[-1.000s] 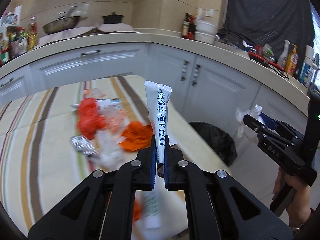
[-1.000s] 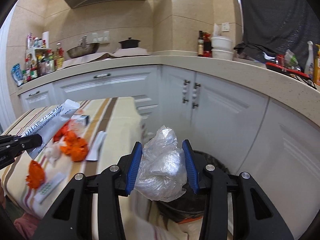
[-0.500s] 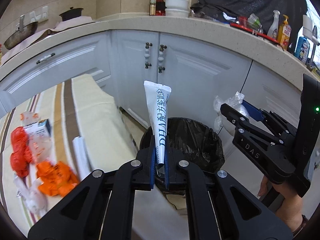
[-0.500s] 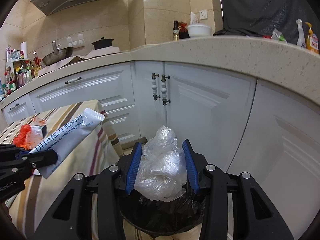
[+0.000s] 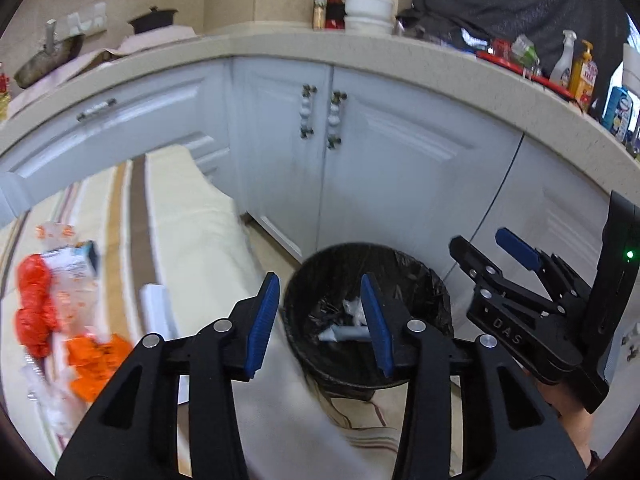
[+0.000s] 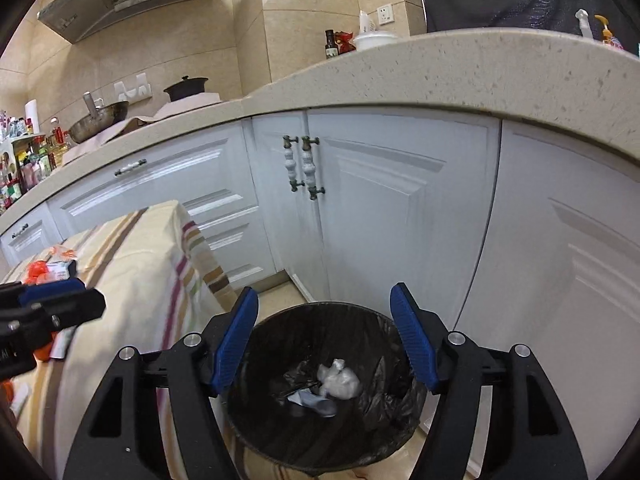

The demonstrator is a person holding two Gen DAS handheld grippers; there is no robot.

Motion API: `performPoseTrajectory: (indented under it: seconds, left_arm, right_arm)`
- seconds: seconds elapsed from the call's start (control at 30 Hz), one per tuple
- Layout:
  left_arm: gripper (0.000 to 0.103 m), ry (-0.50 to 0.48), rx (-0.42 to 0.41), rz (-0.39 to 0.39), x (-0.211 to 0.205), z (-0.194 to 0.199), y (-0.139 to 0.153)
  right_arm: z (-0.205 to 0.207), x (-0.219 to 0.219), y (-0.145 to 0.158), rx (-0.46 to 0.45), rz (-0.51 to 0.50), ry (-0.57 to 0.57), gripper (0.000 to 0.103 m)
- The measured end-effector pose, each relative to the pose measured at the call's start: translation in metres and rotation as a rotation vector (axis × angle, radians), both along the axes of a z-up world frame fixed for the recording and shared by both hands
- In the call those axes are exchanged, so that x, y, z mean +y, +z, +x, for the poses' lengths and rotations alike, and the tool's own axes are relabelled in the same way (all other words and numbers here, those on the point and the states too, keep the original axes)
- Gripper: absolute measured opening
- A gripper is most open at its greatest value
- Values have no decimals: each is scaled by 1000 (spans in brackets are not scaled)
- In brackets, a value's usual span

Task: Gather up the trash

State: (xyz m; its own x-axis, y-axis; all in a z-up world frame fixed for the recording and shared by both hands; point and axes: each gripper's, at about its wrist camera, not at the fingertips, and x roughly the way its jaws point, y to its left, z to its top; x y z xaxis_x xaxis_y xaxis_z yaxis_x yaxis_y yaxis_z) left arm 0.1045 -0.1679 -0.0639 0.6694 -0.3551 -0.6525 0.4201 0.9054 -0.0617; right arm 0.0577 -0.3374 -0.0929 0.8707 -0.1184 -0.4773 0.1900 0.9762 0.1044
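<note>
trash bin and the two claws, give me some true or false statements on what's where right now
1. Both claws are empty. True: the left claw and the right claw stand open with nothing between the pads, their jaws having just been opening.
2. The crumpled clear plastic bag lies on the table. False: it lies inside the black-lined trash bin.
3. A white sachet lies in the bin beside the bag. True.
4. The table is cleared of trash. False: orange wrappers and other scraps lie on the striped tablecloth.
5. The bin has a lid on it. False: it is open at the top.
</note>
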Motion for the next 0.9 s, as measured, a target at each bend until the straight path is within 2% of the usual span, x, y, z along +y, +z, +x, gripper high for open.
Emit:
performPoseTrajectory:
  seconds: [0.1,0.43,0.63,0.9]
  left_arm:
    - [46,28,-31,-9,24,-13,11]
    - [46,177,-76,-3,124,-60,26]
    - [47,296,-82,10,187,-87,23]
    - [47,460,-64,27,265,-120,3]
  right_arm:
    - [-9,15,11,-13,-12,16,67]
    - [-40,90,37,-38,-33,121,70]
    - [-55,146,36,-40,-33,217,71]
    - [-74,210,26,-37,-40,339,73]
